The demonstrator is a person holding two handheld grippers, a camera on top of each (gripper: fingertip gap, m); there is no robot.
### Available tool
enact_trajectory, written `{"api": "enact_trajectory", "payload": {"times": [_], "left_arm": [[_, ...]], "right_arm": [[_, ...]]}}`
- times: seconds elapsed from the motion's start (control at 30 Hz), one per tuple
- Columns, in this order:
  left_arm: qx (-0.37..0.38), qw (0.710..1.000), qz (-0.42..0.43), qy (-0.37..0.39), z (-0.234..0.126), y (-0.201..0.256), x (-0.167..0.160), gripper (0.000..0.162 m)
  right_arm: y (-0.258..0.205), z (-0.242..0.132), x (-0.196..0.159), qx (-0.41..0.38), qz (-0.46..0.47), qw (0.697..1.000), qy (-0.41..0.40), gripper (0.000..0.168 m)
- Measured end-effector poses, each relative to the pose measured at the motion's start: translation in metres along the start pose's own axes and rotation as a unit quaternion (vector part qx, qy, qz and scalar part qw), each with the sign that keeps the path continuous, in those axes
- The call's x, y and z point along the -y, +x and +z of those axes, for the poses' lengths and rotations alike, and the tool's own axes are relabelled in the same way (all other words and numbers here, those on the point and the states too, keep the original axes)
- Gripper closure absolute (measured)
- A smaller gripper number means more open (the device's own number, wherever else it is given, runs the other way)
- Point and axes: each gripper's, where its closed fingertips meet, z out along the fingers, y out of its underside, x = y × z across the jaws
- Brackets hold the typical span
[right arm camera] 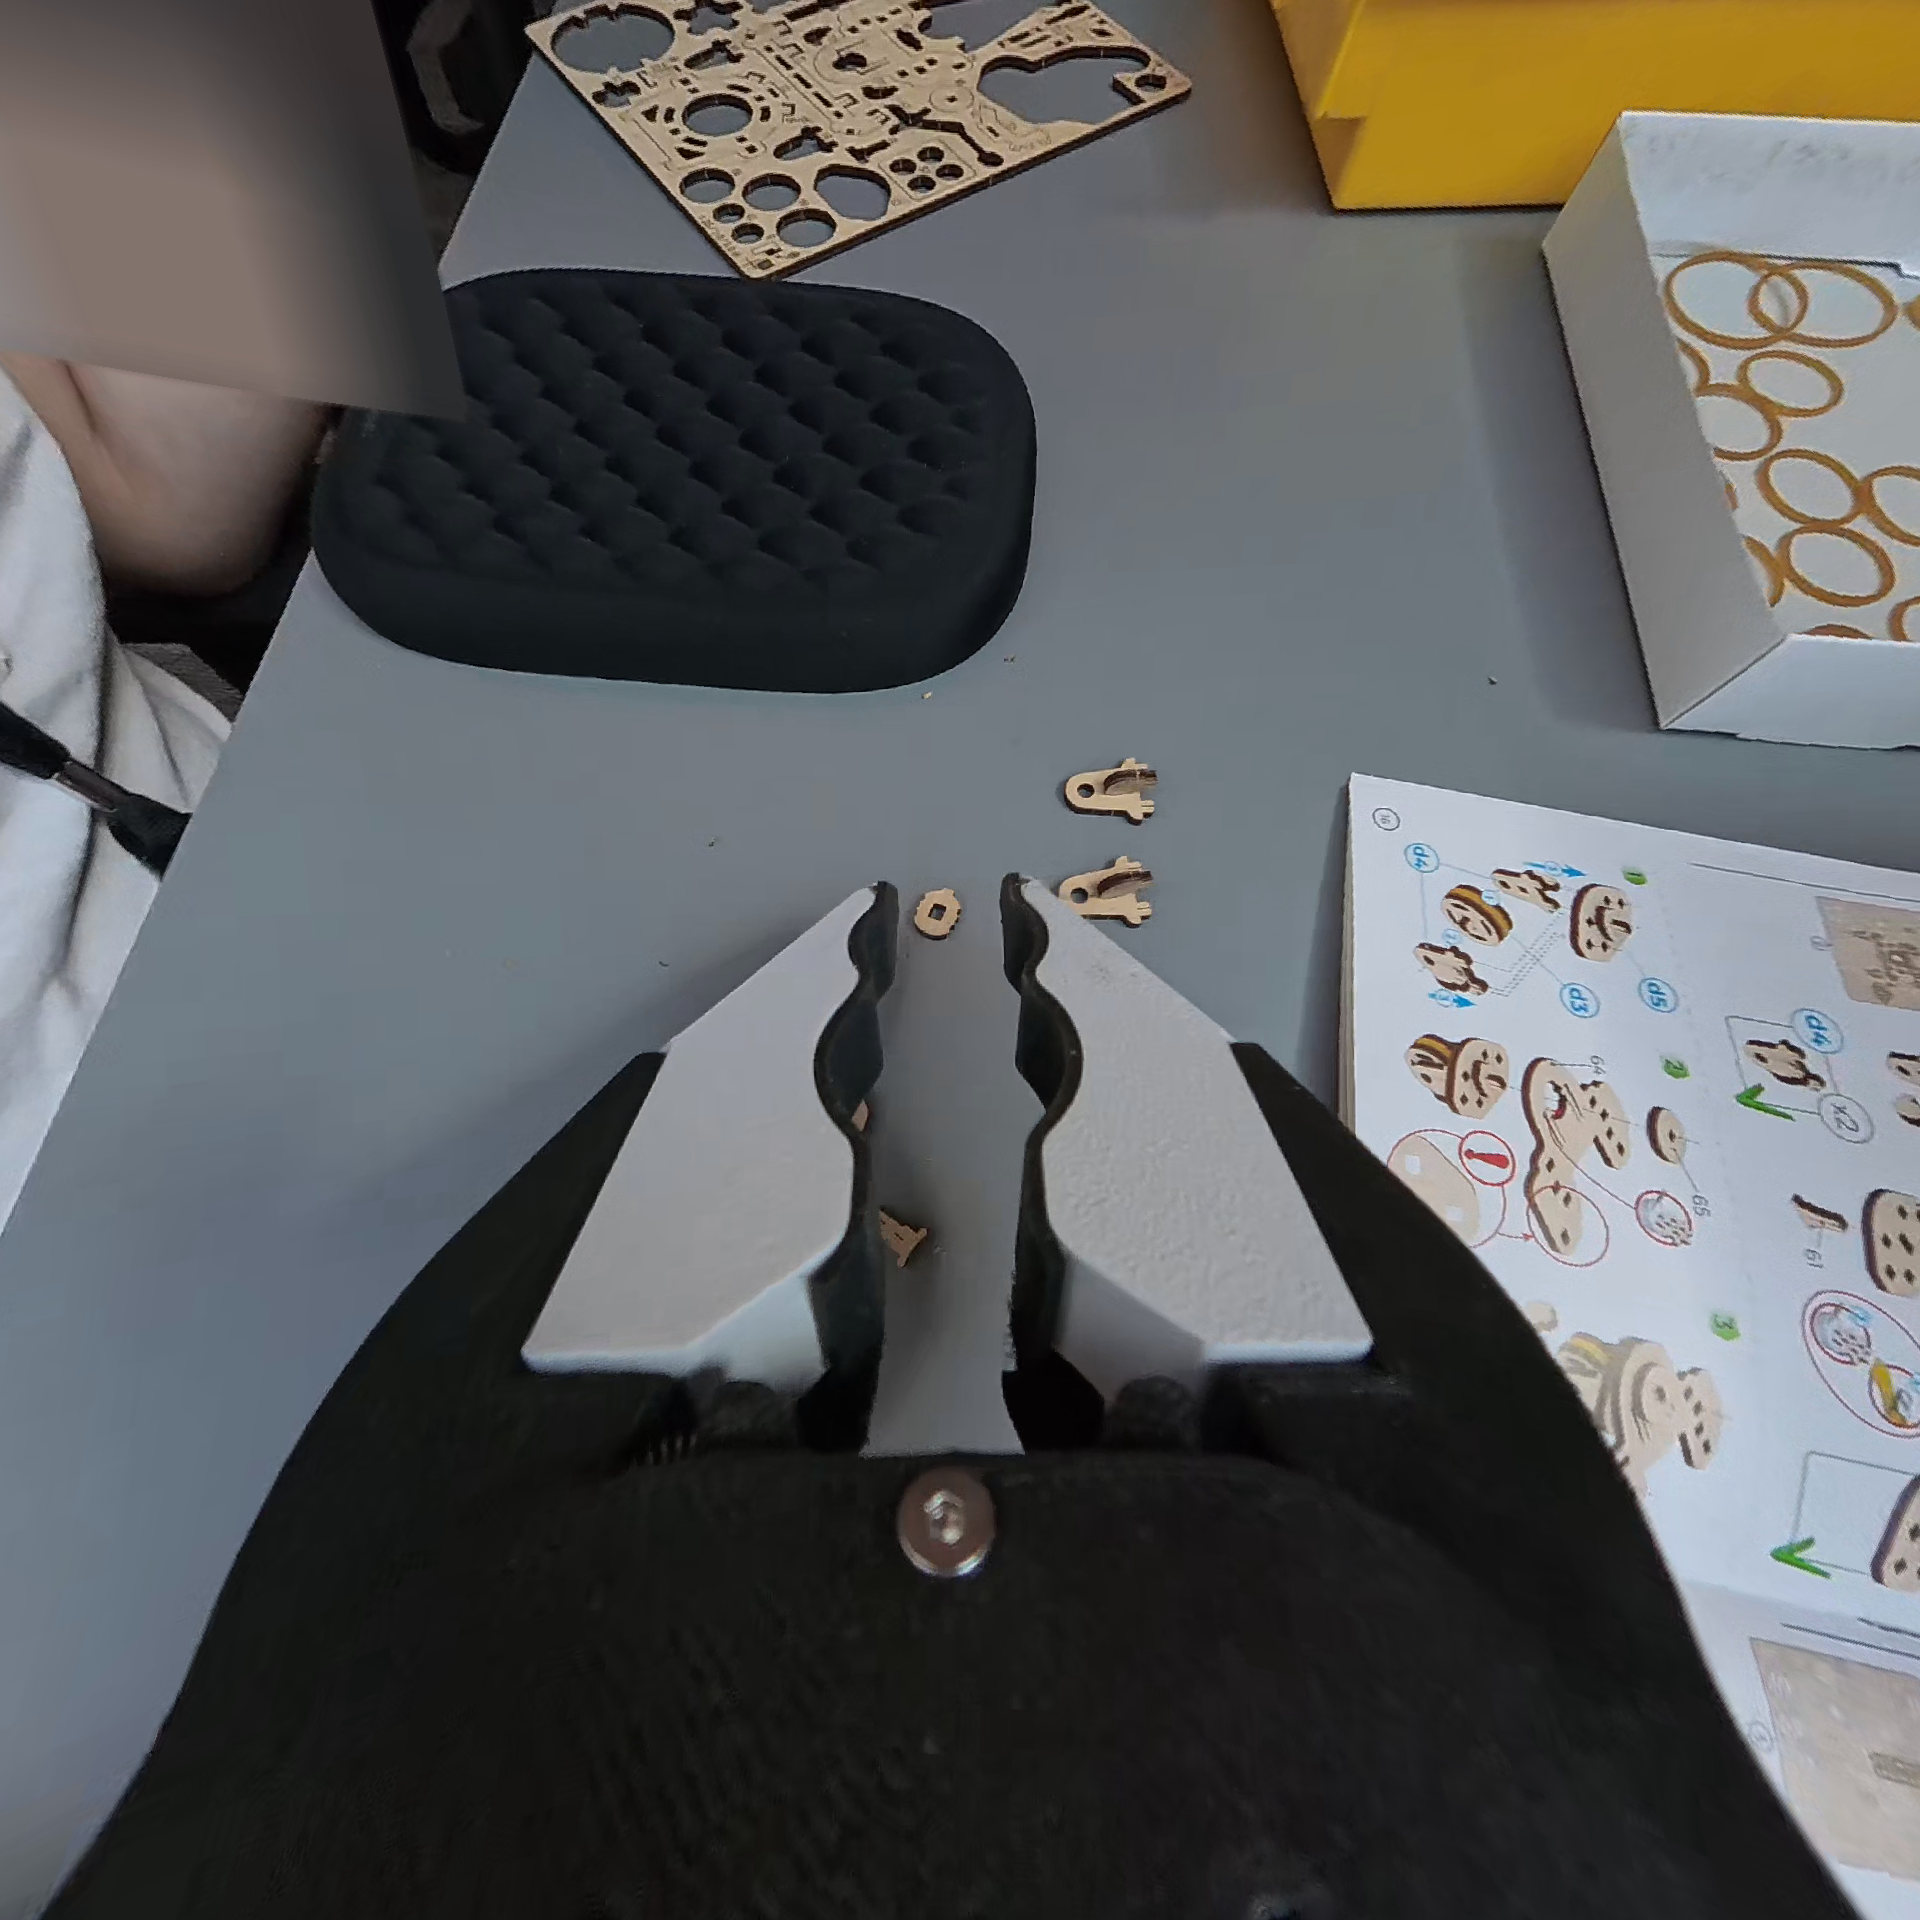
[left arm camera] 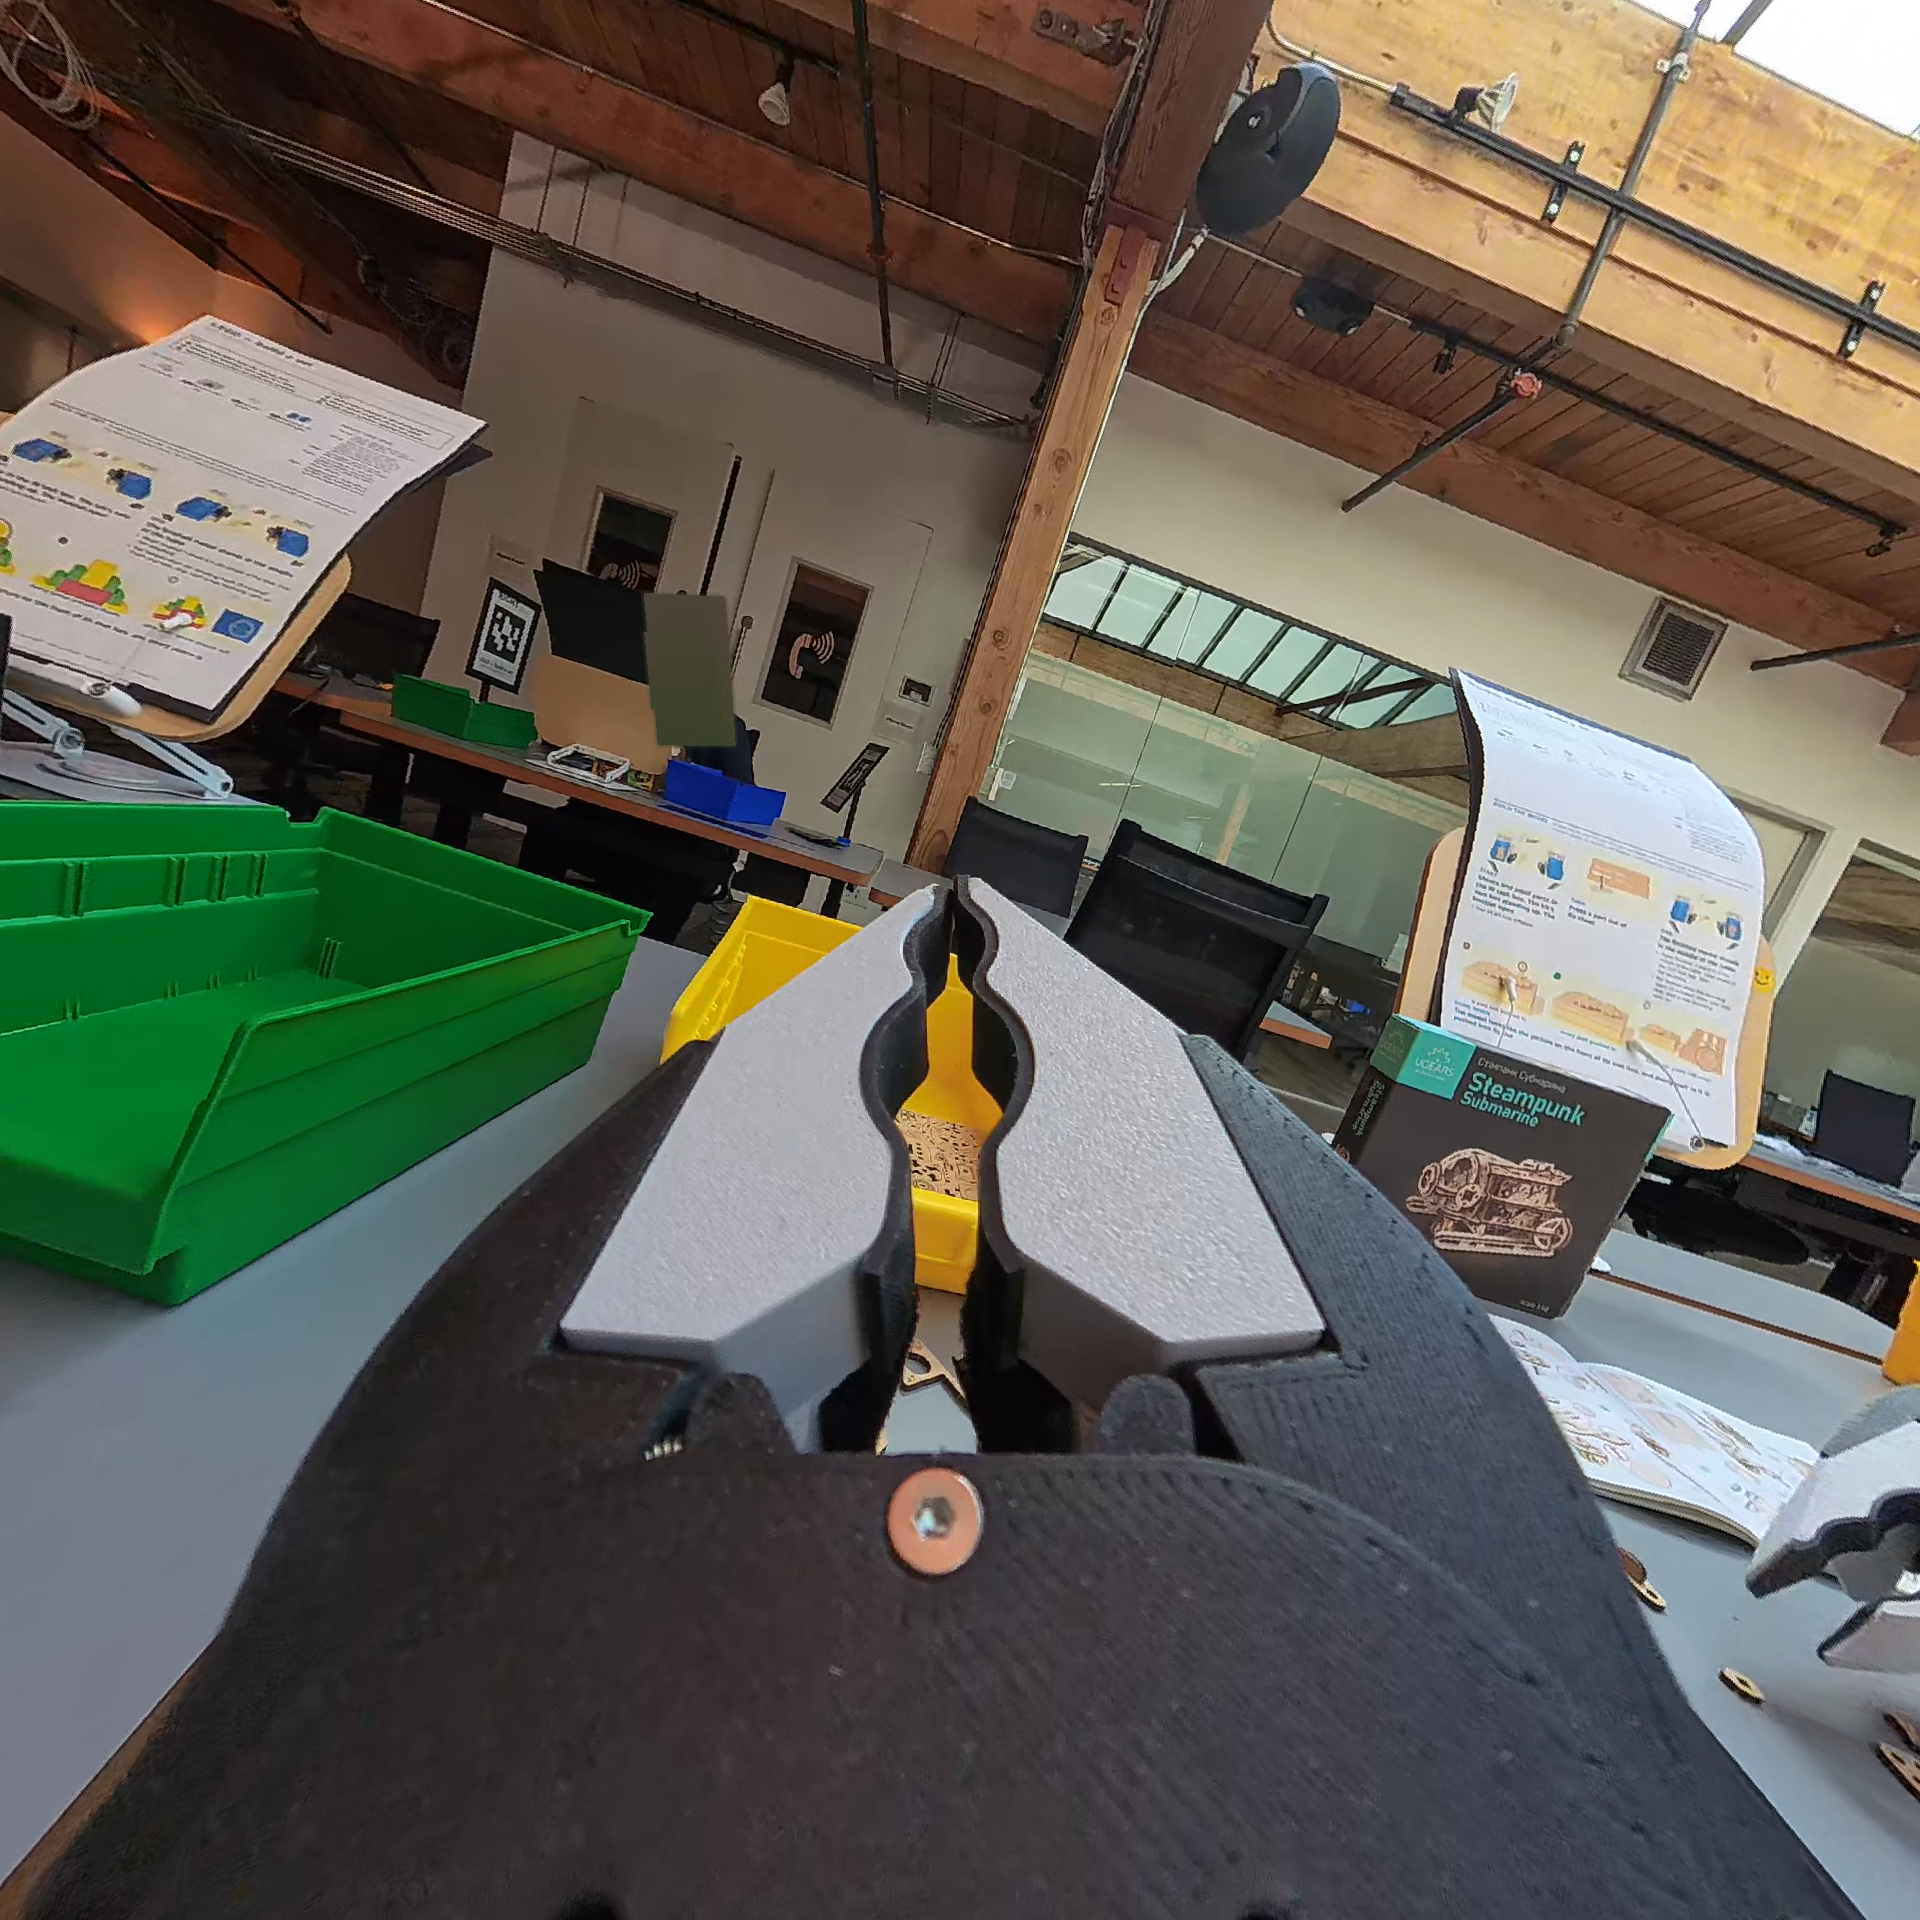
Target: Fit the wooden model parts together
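My right gripper [right arm camera: 943, 891] is open, low over the grey table [right arm camera: 1247, 520]. A small oval wooden part [right arm camera: 938, 912] lies on the table between its tips. Two hooked wooden parts [right arm camera: 1110, 792] [right arm camera: 1107, 890] lie just to the right of the tips. Another small part [right arm camera: 902, 1236] lies under the fingers. A punched wooden sheet [right arm camera: 852, 114] lies at the far edge. My left gripper [left arm camera: 956, 885] is shut, tilted up above the table. A small wooden bit [left arm camera: 930, 1374] shows through the gap near its finger bases; I cannot tell if it is held.
A black dimpled pad [right arm camera: 675, 478] lies ahead left. The open instruction booklet [right arm camera: 1621, 1143] lies to the right, with a white box of rings [right arm camera: 1662, 623] beyond. A green bin [left arm camera: 291, 1039], a yellow bin [left arm camera: 769, 966] and the kit box [left arm camera: 1496, 1184] stand ahead of the left gripper. The left gripper's tips are roughly 40 cm from the right gripper's.
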Motion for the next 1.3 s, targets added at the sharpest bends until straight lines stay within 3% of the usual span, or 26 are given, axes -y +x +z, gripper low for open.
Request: {"api": "enact_trajectory", "payload": {"times": [0.27, 0.57, 0.73, 0.87, 0.97, 1.07, 1.3], "left_arm": [[0.008, 1.0, 0.004, 0.007, -0.004, -0.004, 0.005, 0.162], [0.001, 1.0, 0.003, -0.004, 0.0, -0.001, -0.002, 0.162], [-0.019, 1.0, 0.002, -0.018, 0.007, 0.01, -0.01, 0.162], [-0.083, 0.994, -0.008, -0.071, 0.021, 0.044, -0.035, 0.162], [-0.179, 0.971, -0.094, -0.125, 0.031, 0.09, -0.064, 0.162], [-0.275, 0.927, -0.174, -0.188, 0.034, 0.146, -0.096, 0.157], [-0.359, 0.856, -0.211, -0.308, 0.023, 0.245, -0.168, 0.14]], "right_arm": [[-0.004, 0.016, -0.013, 0.056, 0.001, 0.997, -0.056, 0.149], [-0.003, 0.02, -0.02, 0.042, 0.015, 0.996, -0.072, 0.16], [-0.002, 0.009, -0.015, -0.01, -0.017, 0.998, -0.055, 0.161], [0.018, -0.018, 0.008, -0.109, -0.055, 0.993, 0.002, 0.161], [0.025, -0.038, 0.038, -0.168, -0.082, 0.979, 0.084, 0.161], [0.019, -0.046, 0.059, -0.211, -0.128, 0.96, 0.129, 0.161], [-0.002, -0.039, 0.09, -0.254, -0.188, 0.934, 0.167, 0.161]]}}
